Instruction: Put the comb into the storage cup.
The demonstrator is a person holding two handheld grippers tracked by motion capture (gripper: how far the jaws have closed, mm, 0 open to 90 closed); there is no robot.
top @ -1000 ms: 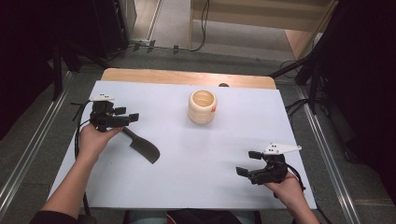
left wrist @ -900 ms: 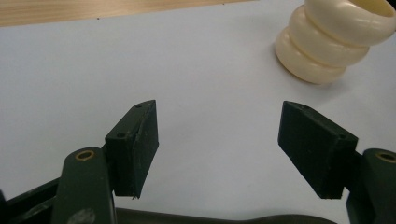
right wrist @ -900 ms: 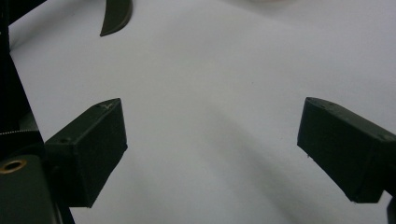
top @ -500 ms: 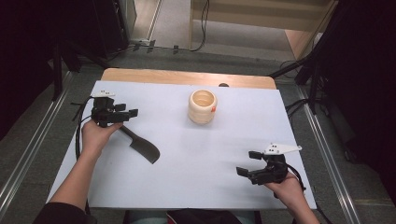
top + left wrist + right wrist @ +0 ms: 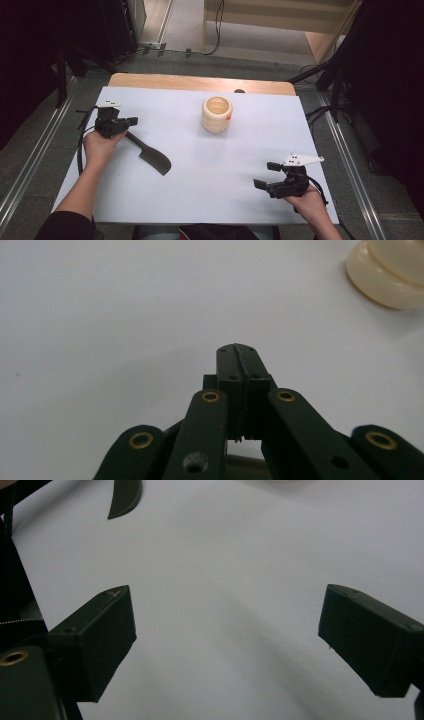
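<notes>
The left tongs (image 5: 131, 121) have just been closing and are now clamping shut over the spatula (image 5: 150, 154) handle near the worktop's (image 5: 210, 165) left edge. Lifting it toward the cup (image 5: 216, 114) is probably remaining. The right tongs (image 5: 265, 176) are gaping wide, empty.

The high view looks forward and down over the whole counter (image 5: 200, 195), while both claw views skim close above that same white surface.

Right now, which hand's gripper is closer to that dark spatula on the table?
Left. The left gripper sits at the handle end of the spatula; the right gripper rests well apart, across the table, near its front right corner.
</notes>
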